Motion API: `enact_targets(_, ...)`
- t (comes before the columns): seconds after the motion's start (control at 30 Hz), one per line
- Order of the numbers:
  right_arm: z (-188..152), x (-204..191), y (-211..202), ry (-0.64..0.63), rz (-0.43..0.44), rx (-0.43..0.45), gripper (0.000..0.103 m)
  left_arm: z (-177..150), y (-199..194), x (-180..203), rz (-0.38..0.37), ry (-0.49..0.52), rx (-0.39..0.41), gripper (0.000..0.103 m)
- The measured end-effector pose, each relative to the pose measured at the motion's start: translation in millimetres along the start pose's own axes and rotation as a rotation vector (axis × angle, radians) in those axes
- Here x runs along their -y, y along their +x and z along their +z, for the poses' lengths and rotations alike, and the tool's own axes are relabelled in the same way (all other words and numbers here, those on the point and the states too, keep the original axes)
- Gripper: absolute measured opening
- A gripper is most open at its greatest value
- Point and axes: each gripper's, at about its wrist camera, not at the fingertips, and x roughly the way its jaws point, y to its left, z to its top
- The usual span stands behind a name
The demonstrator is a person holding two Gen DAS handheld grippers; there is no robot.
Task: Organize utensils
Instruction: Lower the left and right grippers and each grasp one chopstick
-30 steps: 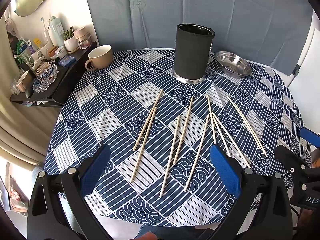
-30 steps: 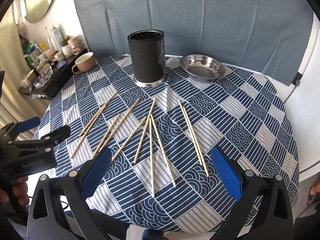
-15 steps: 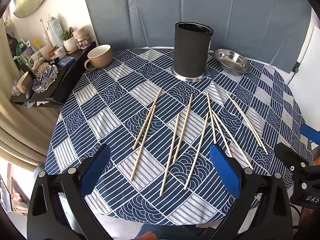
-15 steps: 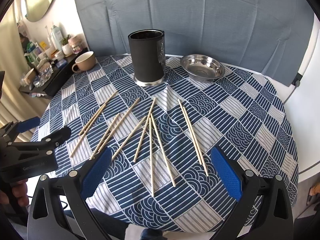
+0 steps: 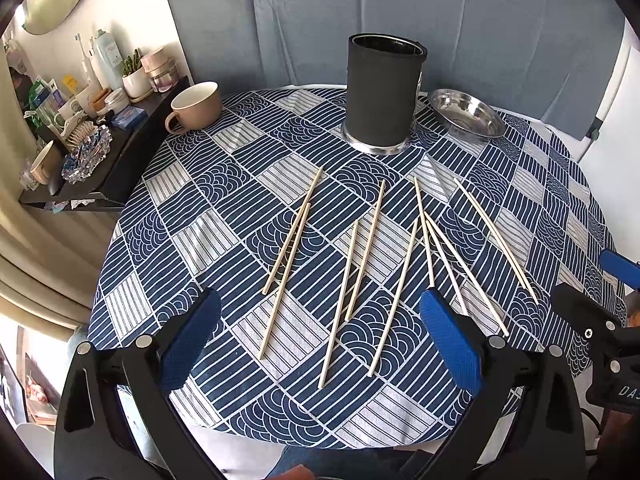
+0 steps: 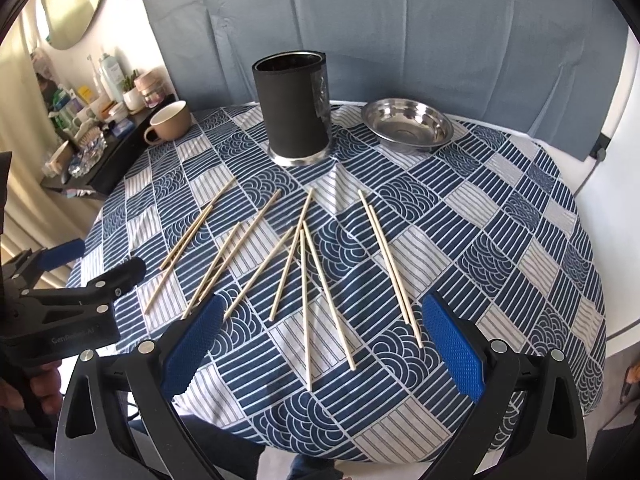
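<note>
A round table (image 5: 132, 240) covered in a blue and white patterned cloth holds many thin wooden chopsticks (image 5: 362, 254), lying loose across its near half in a rough fan, some touching or crossing. Beyond them, at the far middle, stands an upright black cylindrical holder (image 5: 382, 94) with a metal base. Just right of it sits a shallow steel bowl (image 5: 466, 114). At the far left edge is a beige mug (image 5: 196, 106), beside a dark shelf (image 5: 124, 160) crowded with small items.

The left gripper (image 5: 320, 344) hovers over the near edge, blue pads spread wide, holding nothing. The right gripper (image 6: 320, 346) hovers alongside, also spread wide and holding nothing.
</note>
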Motion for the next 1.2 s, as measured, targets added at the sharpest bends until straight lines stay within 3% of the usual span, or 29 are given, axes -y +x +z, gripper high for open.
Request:
enact_targets(0.43, 5, 16, 33, 0.101, 0.053, -0.098, 0.095, 8, 34, -20, -0.011, -0.058, -0.124, 0.097)
enact_targets(0.67, 7, 40, 57, 0.113, -0.006, -0.143, 0.094, 17, 64, -36, -0.022, -0.106, -0.216, 0.097)
enact_targets(0.87, 14, 68, 79, 0.120, -0.020, -0.181, 0.094, 36, 93, -42, 0.015, -0.047, -0.253, 0.097)
enact_targets(1.13, -3, 93, 108, 0.007, -0.037, -0.290, 0.093, 69, 130, -57, 0.077, 0.030, -0.244, 0.097)
enact_targets(1.2, -9, 95, 113, -0.020, -0.039, -0.313, 0.086, 77, 139, -58, 0.085, 0.045, -0.245, 0.097)
